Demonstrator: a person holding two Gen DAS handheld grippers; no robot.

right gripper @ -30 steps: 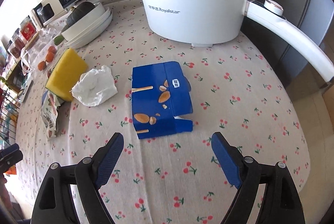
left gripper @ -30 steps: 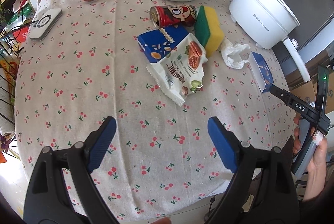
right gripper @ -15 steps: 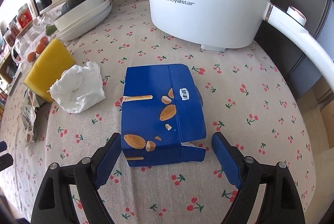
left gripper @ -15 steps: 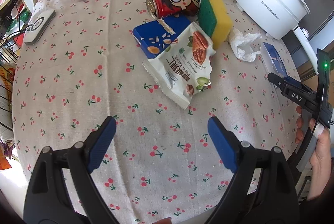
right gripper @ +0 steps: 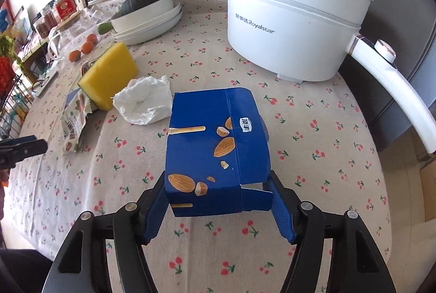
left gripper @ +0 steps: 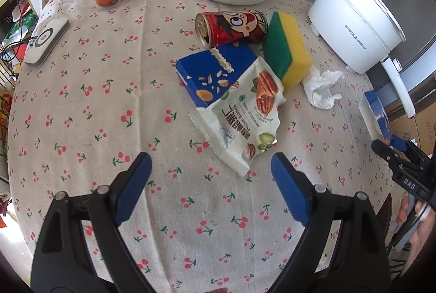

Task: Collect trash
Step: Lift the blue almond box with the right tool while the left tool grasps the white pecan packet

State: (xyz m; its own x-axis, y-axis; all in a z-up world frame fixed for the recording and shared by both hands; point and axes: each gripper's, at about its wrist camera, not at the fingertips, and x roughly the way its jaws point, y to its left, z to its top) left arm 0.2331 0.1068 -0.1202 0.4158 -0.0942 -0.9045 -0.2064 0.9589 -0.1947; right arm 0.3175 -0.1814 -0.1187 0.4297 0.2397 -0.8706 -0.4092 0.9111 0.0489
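Blue fingers (right gripper: 154, 214) of the right gripper (right gripper: 218, 207) are closing around the near end of the blue box (right gripper: 215, 148), which is lying flat on the cherry-print tablecloth (right gripper: 313, 173); whether the pads are already pressing its sides is hard to tell, since the box hides the tips. For a sound grip the squeeze should probably be gentle and square across the sides, because the torn flap at the near right corner looks weak. Just beyond the box's far left corner a crumpled tissue (right gripper: 144, 102) is lying, with a sponge (right gripper: 109, 74) farther left. Meanwhile the left gripper (left gripper: 209, 184) is hovering wide open and empty, near a snack wrapper (left gripper: 242, 113) overlapping a second blue box (left gripper: 215, 74), with a red can (left gripper: 231, 28) behind.
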